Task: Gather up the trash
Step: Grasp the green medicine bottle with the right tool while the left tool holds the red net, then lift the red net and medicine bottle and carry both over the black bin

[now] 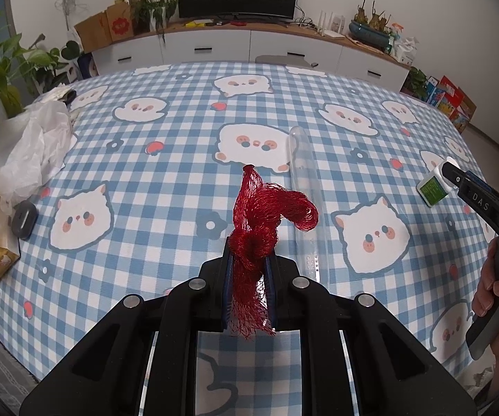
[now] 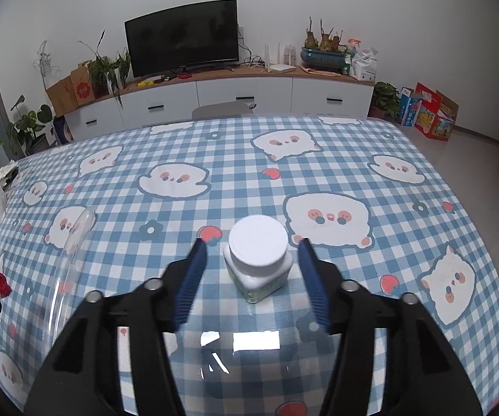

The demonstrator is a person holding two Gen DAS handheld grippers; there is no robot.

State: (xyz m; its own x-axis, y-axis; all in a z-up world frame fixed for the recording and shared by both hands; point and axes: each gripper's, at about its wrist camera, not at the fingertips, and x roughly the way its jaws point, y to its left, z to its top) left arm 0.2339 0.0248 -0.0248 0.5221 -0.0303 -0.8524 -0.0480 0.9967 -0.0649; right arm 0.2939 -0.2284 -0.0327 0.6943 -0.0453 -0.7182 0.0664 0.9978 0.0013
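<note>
Small white-lidded plastic bottle (image 2: pixel 257 260) is standing on the checked desk (image 2: pixel 353 180) between the half-open right tongs (image 2: pixel 252 256), untouched; closing off-centre risks toppling it. Left tongs (image 1: pixel 249 260) are pinching red mesh netting (image 1: pixel 263 215).

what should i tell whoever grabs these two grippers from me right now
Left gripper: shut on the red mesh net, held above the table.
Right gripper: open, its fingers either side of the white-capped bottle, not touching. The bottle stands upright on the tablecloth.
Clear plastic tube lies on the table between the two.
White plastic bag sits at the table's left edge.
Done: net picked up.
Left: grip the bottle, fetch the tube, probably drop all in the bag.
</note>
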